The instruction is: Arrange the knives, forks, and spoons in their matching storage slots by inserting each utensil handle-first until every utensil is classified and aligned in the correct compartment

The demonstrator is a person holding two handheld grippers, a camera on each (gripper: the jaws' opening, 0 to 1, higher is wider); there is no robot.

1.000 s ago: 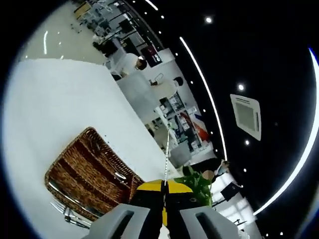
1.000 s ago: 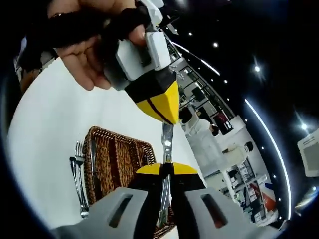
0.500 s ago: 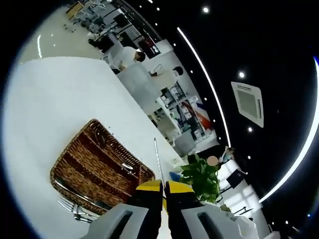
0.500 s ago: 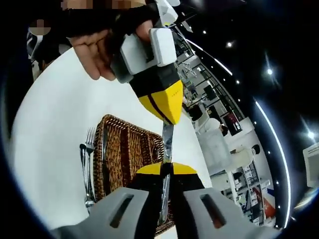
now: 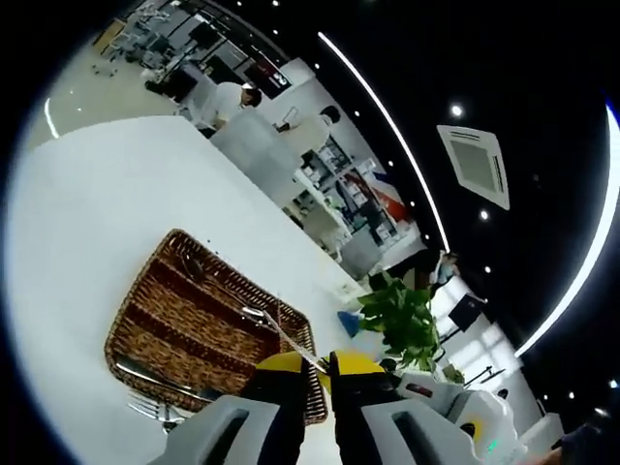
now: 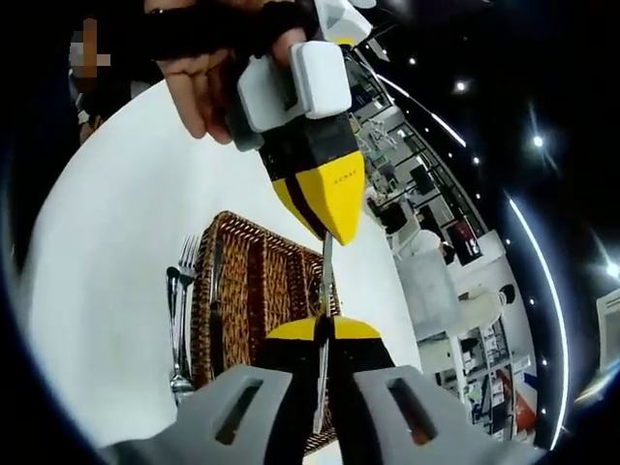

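A brown wicker tray (image 5: 194, 325) with long slots lies on the white table (image 5: 87, 223). My left gripper (image 5: 318, 363) is shut on a thin metal utensil (image 5: 286, 339) that slants toward the tray; I cannot tell its kind. In the right gripper view my right gripper (image 6: 325, 325) is shut on a metal utensil (image 6: 327, 276) above the tray (image 6: 257, 291). The left gripper (image 6: 341, 232), held by a hand (image 6: 208, 92), comes down from above and its yellow tips meet the utensil's upper end. A knife (image 5: 160, 376) lies in one slot.
Forks (image 6: 179, 320) lie on the table beside the tray's edge, also visible as forks (image 5: 155, 412). A green plant (image 5: 402, 320) and a white device (image 5: 455, 407) stand past the table's far edge. People and shelves are far behind.
Both views have shifted and the tray appears a little nearer. In the left gripper view the thin utensil has swung from pointing up to leaning toward the tray. Both grippers stay shut.
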